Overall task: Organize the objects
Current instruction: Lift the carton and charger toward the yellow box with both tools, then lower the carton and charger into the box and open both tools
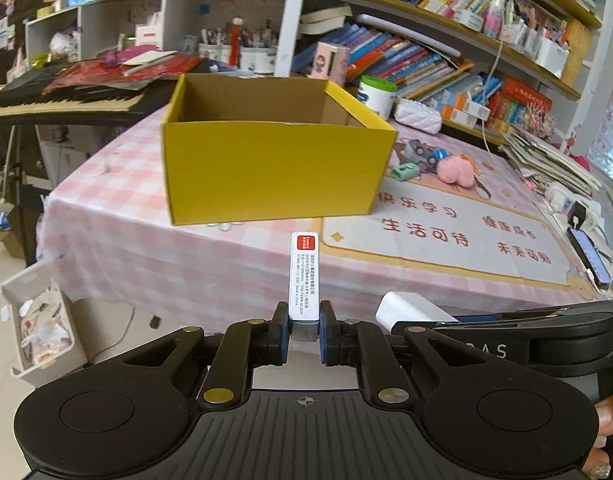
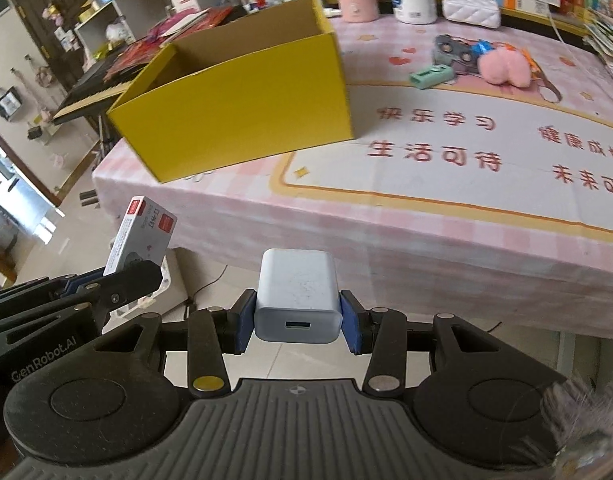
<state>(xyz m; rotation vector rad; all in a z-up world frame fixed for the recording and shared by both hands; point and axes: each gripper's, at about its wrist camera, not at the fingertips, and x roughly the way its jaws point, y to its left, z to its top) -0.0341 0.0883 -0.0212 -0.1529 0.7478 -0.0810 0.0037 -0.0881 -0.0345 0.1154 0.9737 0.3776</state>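
Jaws clamp upright staple box [image 1: 304, 276], charger [image 2: 298, 296]

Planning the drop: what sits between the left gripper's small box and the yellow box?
Only bare pink checked tablecloth between the small box and yellow box, per left wrist view.

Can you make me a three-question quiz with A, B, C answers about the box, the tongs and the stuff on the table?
1. Where is the pink fluffy toy?
A inside the box
B on the table
C on the floor

2. What colour is the box outside?
A yellow
B green
C red

3. What do the right tongs hold?
A nothing
B a pen
C a white charger

Answers: 1 B, it lies on the table right of the box. 2 A, its walls are yellow. 3 C, the pads squeeze its sides.
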